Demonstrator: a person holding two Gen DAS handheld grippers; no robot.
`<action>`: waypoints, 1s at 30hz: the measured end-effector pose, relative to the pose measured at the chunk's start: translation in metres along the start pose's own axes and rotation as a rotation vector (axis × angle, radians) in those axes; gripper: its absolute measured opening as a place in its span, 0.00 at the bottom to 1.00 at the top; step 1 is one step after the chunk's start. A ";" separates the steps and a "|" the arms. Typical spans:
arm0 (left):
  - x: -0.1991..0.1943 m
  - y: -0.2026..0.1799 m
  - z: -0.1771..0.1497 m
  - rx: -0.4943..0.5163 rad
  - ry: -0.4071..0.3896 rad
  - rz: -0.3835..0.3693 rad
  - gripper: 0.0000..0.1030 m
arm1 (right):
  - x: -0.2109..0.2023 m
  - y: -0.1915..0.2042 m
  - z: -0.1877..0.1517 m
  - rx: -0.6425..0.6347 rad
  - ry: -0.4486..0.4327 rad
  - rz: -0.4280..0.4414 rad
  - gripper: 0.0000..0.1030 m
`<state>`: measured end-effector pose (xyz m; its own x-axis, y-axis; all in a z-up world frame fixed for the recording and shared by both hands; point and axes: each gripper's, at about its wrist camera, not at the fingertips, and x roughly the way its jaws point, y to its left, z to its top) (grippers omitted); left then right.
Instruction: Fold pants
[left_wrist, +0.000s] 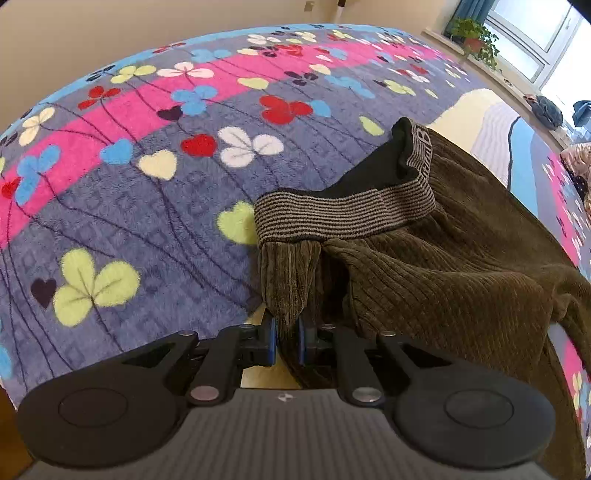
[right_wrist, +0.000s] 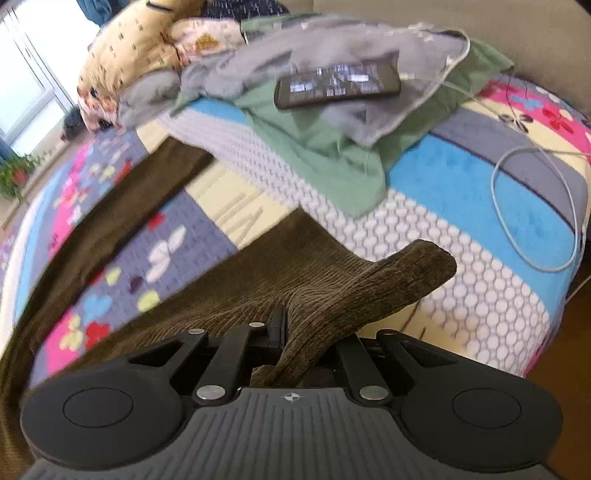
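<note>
Olive-brown corduroy pants (left_wrist: 461, 266) lie on a flowered fleece blanket (left_wrist: 147, 192). Their striped elastic waistband (left_wrist: 343, 216) faces me in the left wrist view, partly turned open. My left gripper (left_wrist: 287, 338) is shut on a fold of the pants just below the waistband corner. In the right wrist view my right gripper (right_wrist: 291, 343) is shut on the pants (right_wrist: 280, 280) near a leg end, which sticks out as a bunched flap (right_wrist: 413, 269). The other leg (right_wrist: 122, 206) stretches away to the left.
A phone (right_wrist: 338, 85) lies on grey and green clothes (right_wrist: 332, 147) at the far side. A white cable (right_wrist: 535, 206) loops on the blanket at right. Pillows and bedding (right_wrist: 140, 44) are piled at back left. A window with plants (left_wrist: 476, 37) is far right.
</note>
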<state>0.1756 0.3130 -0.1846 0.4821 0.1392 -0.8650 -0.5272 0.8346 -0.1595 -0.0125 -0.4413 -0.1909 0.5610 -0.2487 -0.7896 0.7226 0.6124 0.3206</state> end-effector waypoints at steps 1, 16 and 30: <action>-0.001 -0.001 0.000 0.006 -0.008 0.001 0.17 | 0.008 -0.003 -0.004 -0.013 0.034 -0.012 0.06; -0.018 -0.060 0.107 0.123 -0.235 -0.058 0.87 | -0.003 0.040 0.020 -0.187 -0.054 -0.099 0.76; 0.161 -0.130 0.177 0.032 -0.080 -0.023 0.80 | 0.052 0.200 0.008 -0.429 -0.010 0.112 0.76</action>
<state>0.4455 0.3208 -0.2185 0.5489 0.1610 -0.8202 -0.4936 0.8544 -0.1626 0.1646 -0.3380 -0.1636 0.6317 -0.1696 -0.7565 0.4255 0.8915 0.1555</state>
